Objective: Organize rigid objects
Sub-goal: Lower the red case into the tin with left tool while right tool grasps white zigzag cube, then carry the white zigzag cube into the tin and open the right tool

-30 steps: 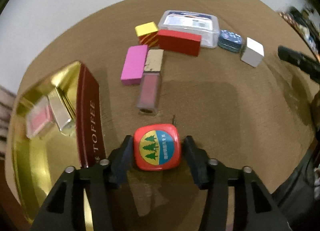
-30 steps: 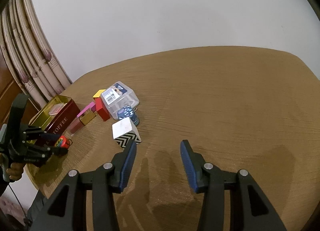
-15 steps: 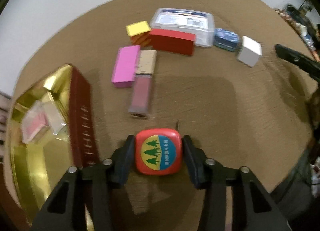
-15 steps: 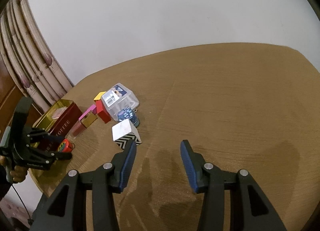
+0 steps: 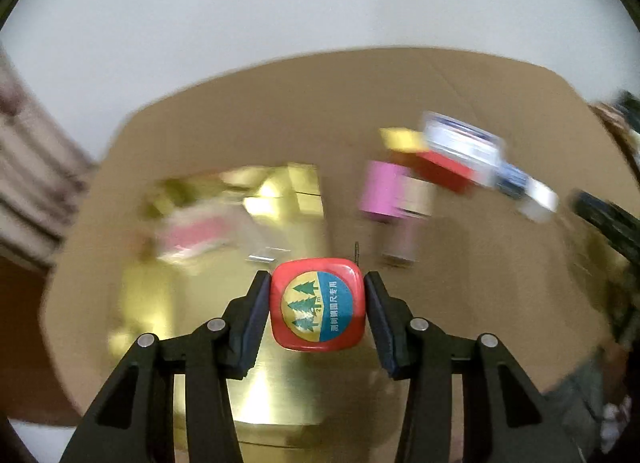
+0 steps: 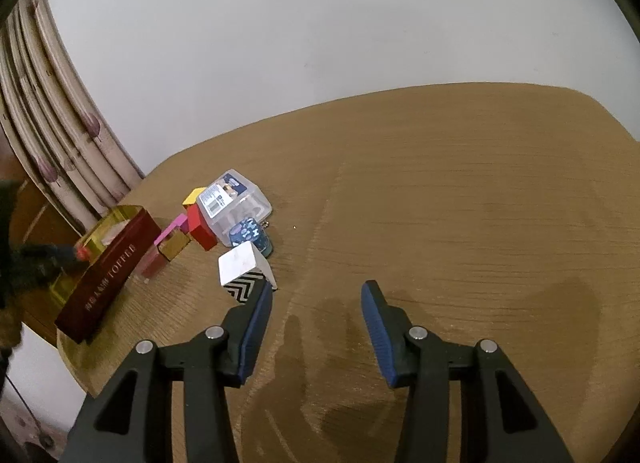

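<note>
Red plastic fills the gap between my left gripper's [image 5: 317,309] pads: the little tape measure [image 5: 317,304], clamped by its two sides, tree label facing the camera. I carry it above the gold inside of the toffee tin [image 6: 105,271], which stands at the table's [image 6: 460,203] left edge. My right gripper [image 6: 317,317] hangs spread and empty over bare wood, its left pad just beside the white box with the zigzag side [image 6: 245,267].

Beyond the tin lie the things not yet sorted: a pink block [image 5: 382,191], a red block [image 6: 199,224], a yellow one [image 6: 193,196], a clear plastic case [image 6: 235,203] and a small blue patterned tin [image 6: 250,234], all crowded close together.

My worry is the release. The measure's sides are smooth and rounded, so a slack squeeze could let it twist out early, and a drop from height might knock the pink-and-clear pieces [image 5: 200,233] already inside the tin, or bounce off the rim.

Motion blur smears nearly everything past my pads in the left view, so I cannot judge how high I am above the tin floor. From the right view, my left gripper is only a dark smudge at the frame's edge.
</note>
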